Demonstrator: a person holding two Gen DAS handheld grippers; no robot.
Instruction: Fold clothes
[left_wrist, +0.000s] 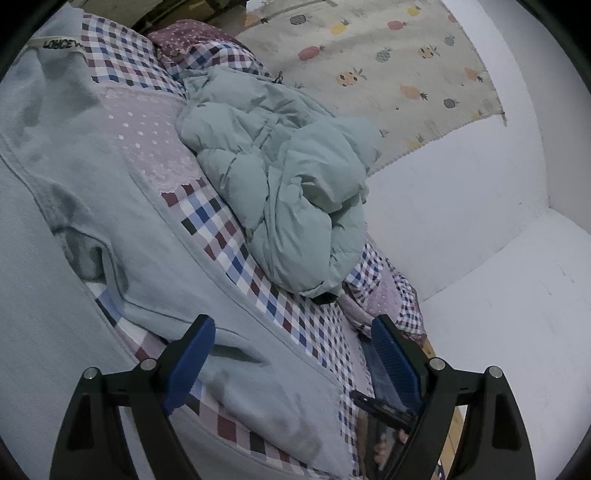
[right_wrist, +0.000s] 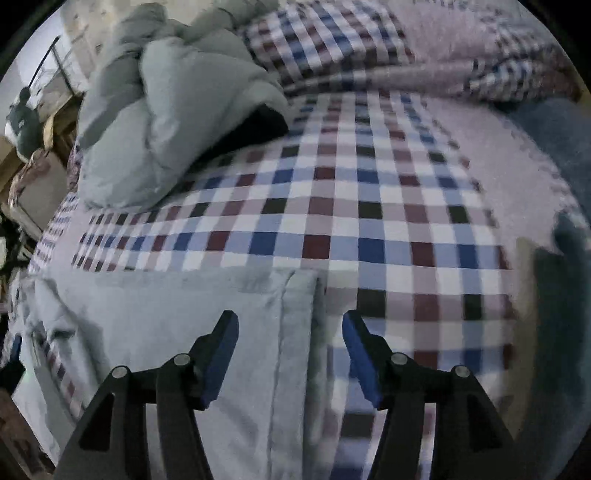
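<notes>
I see a bed cover (left_wrist: 236, 236) with little squares of blue, dark red, black and white, plus a pink patch with white dots. A pale blue-grey top (left_wrist: 85, 177) lies on it. The puffy jacket (left_wrist: 280, 184) is light green. The wall cloth (left_wrist: 388, 59) is cream with pink, yellow and blue pineapples.
</notes>
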